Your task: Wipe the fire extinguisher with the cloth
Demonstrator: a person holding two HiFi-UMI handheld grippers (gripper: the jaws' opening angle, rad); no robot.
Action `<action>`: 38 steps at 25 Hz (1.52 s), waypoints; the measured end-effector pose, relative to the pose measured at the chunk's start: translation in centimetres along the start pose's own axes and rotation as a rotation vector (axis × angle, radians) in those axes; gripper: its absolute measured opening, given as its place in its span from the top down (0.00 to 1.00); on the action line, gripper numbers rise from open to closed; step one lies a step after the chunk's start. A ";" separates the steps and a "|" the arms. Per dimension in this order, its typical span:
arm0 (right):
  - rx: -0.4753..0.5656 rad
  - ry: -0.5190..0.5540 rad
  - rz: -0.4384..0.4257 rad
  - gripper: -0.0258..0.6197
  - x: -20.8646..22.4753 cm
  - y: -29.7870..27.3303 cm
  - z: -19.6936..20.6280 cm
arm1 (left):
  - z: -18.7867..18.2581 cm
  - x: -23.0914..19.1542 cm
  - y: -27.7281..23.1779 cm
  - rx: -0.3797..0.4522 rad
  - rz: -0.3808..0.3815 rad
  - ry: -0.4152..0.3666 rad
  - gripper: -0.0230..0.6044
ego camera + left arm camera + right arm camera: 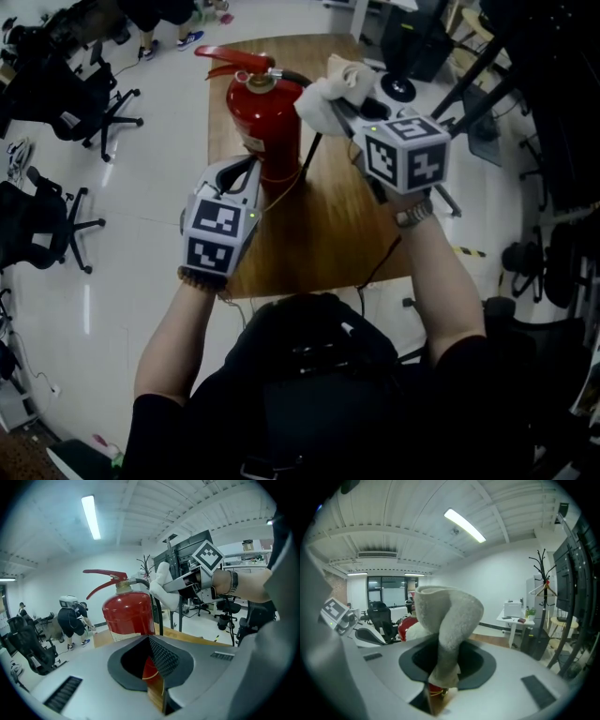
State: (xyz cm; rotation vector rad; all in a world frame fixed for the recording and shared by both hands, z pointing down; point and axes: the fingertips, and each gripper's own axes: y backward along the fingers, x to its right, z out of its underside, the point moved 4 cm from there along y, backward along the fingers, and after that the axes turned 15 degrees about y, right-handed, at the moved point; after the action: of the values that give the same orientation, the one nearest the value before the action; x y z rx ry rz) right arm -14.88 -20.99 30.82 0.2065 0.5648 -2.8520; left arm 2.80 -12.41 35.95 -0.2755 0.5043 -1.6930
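Fire extinguisher: I see a red cylinder [267, 127] with a red lever on top, a brass neck, a black hose off one side and a pale label low on its body. It stands upright on the table, straight ahead of the left tongs.
Cloth: white and fluffy [445, 620], bunched into a thick loop that rises above the right tongs' tips.
Cloth against the cylinder: it sits at the top of the extinguisher on the hose side, beyond the right tongs. I cannot tell whether it touches.
Table: a wooden top [328, 225]. The extinguisher is close to the edge on the left tongs' outer side, and the near edge runs just under the left wrist.
Open room: bare wood lies between the two tongs and under the right one, crossed by a thin black cable [309, 164]. Office chairs [94, 103] stand on the floor well off to the left tongs' outer side.
Left tongs: [157, 674] jaws together with nothing in them, tips just short of the cylinder's lower body.
Right tongs: [440, 686] clamped on the lower end of the cloth.
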 end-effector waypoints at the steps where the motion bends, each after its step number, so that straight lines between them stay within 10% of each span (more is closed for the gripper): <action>1: -0.002 -0.002 -0.010 0.79 0.0 0.0 0.5 | 0.1 0.3 -0.1 -0.003 -0.007 0.002 0.96; 38: -0.162 0.043 -0.299 0.79 -2.3 -7.5 14.7 | 2.9 3.8 -1.5 -0.074 -0.241 0.095 0.96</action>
State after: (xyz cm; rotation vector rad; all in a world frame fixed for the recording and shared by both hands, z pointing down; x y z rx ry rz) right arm -15.92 -19.50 47.37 0.1683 0.9006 -3.0712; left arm 2.11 -16.50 38.76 -0.3207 0.6256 -1.9308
